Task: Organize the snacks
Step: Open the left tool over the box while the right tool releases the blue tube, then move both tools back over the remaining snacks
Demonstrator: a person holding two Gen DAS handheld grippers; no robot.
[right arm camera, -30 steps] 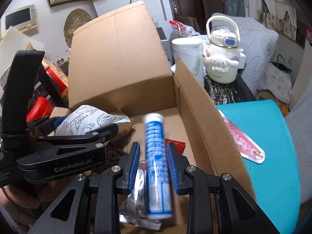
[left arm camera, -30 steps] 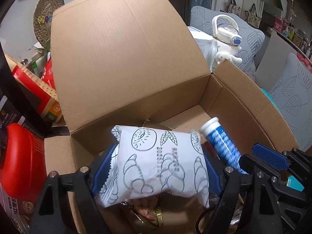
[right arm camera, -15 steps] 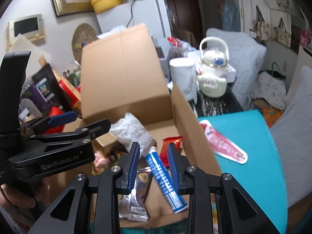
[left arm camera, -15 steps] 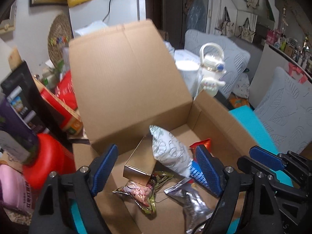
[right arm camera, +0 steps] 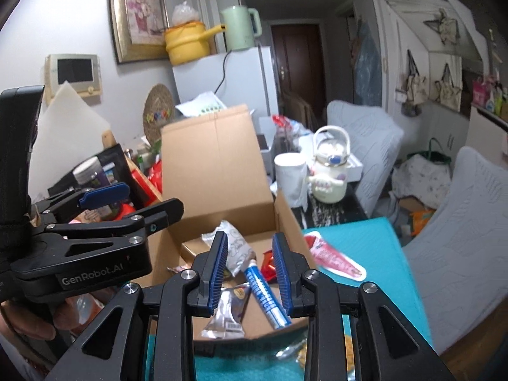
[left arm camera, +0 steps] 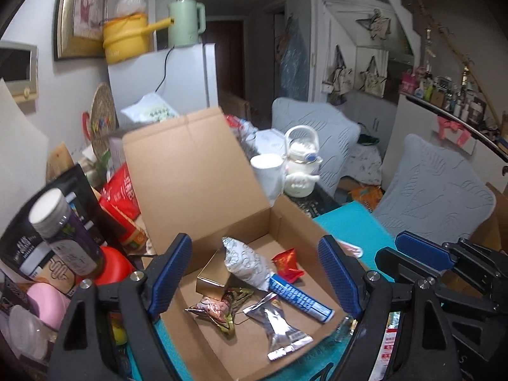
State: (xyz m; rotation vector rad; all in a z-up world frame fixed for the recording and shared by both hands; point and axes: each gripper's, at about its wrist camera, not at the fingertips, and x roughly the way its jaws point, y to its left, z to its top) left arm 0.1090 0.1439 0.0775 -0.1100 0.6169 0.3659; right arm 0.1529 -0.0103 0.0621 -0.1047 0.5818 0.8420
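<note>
Now both our grippers hang empty above an open cardboard box (left arm camera: 203, 190) of snacks.

Our left gripper (left arm camera: 255, 281) gapes wide; our right gripper (right arm camera: 250, 268) is parted more narrowly. Inside the box, a white bread packet (left arm camera: 246, 263) leans on a small gold carton (left arm camera: 211, 281), touching a blue tube (left arm camera: 300, 295). A silver pouch (left arm camera: 279, 327) and what seems a red wrapper (left arm camera: 287, 263) lie nearby.

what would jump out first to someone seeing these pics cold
The open cardboard box in the middle, its lid standing upright, with snacks loose on its floor: a white printed bag, a blue tube, a silver packet and a small red packet. Both grippers, left and right, hang open and empty above it. Behind, a yellow pot and green kettle sit atop a white fridge.
</note>
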